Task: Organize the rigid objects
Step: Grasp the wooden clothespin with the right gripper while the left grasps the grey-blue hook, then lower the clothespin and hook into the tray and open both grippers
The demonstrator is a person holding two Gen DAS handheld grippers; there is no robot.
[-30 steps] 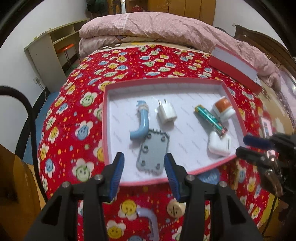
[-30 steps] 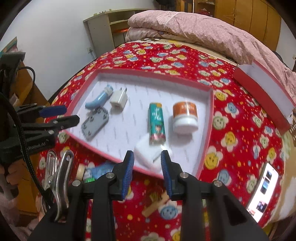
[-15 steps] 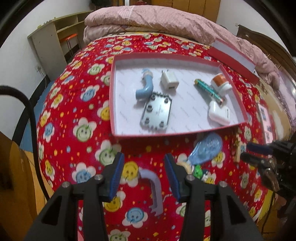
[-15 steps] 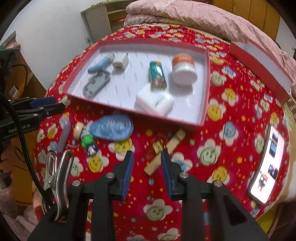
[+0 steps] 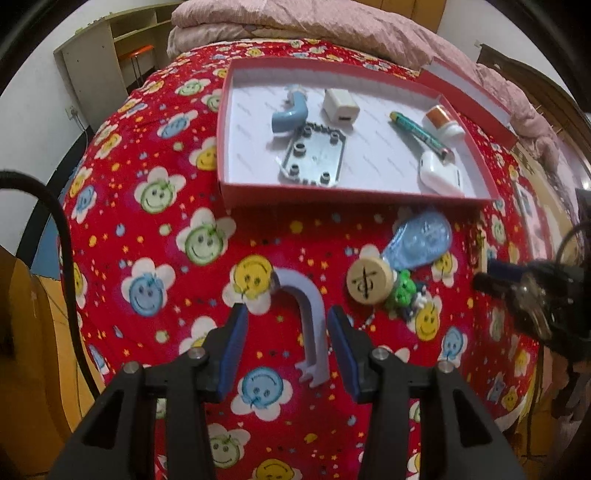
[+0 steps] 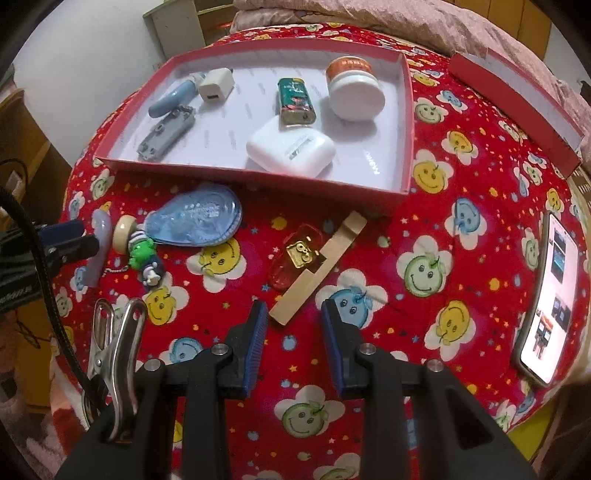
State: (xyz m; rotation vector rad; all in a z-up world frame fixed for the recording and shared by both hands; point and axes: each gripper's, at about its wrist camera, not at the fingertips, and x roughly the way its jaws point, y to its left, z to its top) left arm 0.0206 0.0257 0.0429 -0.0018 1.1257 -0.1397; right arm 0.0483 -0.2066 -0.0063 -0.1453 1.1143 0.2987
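A red-rimmed white tray point(image 5: 221, 122) point(image 6: 404, 110) holds a blue elbow pipe point(image 5: 290, 116), a white charger point(image 5: 340, 105), a grey plate point(image 5: 314, 155), a green lighter point(image 6: 295, 99), a white case point(image 6: 290, 147) and an orange-labelled jar point(image 6: 354, 88). On the bedspread lie a lavender curved piece point(image 5: 308, 317), a wooden disc with a green figure point(image 5: 369, 280), a blue oval point(image 6: 195, 218), a red clear piece point(image 6: 295, 254) and a wooden strip point(image 6: 319, 266). My left gripper point(image 5: 284, 339) is open around the lavender piece. My right gripper point(image 6: 291, 332) is open just short of the wooden strip.
The tray's red lid point(image 6: 517, 107) lies at the back right. A lit phone point(image 6: 550, 295) lies at the bed's right edge. A metal clip point(image 6: 114, 350) hangs by the right gripper. A pink quilt point(image 5: 314, 22) and a shelf point(image 5: 96, 59) stand behind.
Both grippers have pulled back from the tray and dropped toward the loose items on the bedspread. The left one now straddles the lavender piece; the right one nears the wooden strip.
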